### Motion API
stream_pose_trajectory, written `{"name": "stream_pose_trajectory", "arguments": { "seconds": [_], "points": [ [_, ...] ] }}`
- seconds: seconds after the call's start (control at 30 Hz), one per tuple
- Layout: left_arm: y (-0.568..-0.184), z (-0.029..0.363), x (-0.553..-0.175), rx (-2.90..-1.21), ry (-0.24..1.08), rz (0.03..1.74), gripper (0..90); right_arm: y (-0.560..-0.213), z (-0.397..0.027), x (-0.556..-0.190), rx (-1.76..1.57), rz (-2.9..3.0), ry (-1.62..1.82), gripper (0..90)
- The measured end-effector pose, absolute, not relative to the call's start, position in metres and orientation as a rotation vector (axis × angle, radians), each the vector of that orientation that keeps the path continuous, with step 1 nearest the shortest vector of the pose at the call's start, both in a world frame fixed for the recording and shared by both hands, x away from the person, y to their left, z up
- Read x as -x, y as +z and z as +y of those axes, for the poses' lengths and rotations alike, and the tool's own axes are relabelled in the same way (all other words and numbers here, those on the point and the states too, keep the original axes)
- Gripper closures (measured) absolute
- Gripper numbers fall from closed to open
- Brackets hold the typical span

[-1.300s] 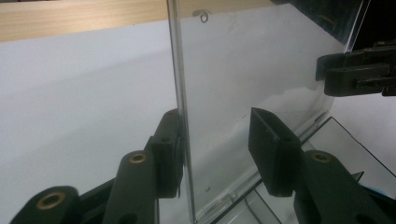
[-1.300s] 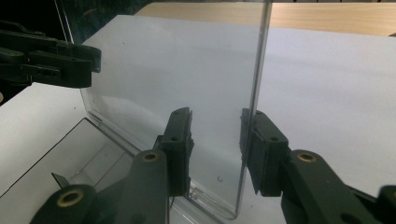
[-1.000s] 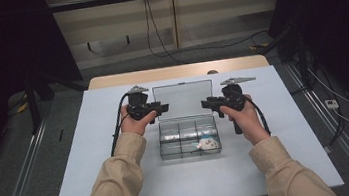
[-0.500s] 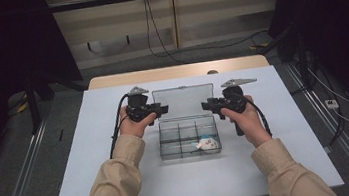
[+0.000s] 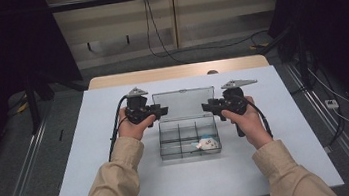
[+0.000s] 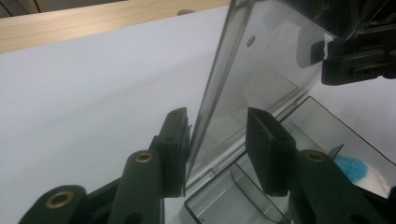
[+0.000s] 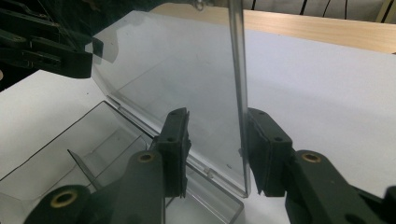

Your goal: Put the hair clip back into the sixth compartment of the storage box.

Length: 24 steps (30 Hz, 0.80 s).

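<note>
Clear box (image 5: pixel 189 139) at worktop (image 5: pixel 92 138) centre, lid (image 5: pixel 184 104) upright at its 12 o'clock edge. My left gripper (image 6: pixel 217 144) and right gripper (image 7: pixel 217 149) each straddle a lid side edge, fingers apart, seemingly unclamped.

high view: overhead, facing forward-down | both gripper views: close, sharing the clear lid (image 6: pixel 261 60)

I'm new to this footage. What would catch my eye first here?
A clear compartment box sits mid-table with its lid raised upright. The left gripper and the right gripper, both open, straddle the lid's two side edges. A small blue-and-white object lies in the box's near right compartment.
</note>
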State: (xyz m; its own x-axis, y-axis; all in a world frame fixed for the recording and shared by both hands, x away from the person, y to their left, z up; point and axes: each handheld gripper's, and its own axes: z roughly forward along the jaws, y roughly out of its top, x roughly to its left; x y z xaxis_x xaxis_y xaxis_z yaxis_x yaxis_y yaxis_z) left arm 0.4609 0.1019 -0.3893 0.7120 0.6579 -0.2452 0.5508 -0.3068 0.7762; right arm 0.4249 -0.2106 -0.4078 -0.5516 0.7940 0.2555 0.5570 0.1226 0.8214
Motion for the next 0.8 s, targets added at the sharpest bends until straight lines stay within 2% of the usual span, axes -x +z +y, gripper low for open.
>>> {"name": "stream_pose_trajectory", "arguments": {
  "seconds": [0.53,0.8],
  "points": [
    [-0.38,0.114,-0.45,-2.028,0.126,0.915,60.7,-0.407,-0.21,-0.416,-1.275,2.169,1.38,60.2],
    [-0.374,0.123,-0.441,-2.047,0.136,0.912,70.0,-0.406,-0.211,-0.415,-1.274,2.171,1.386,60.6]
  ]
}}
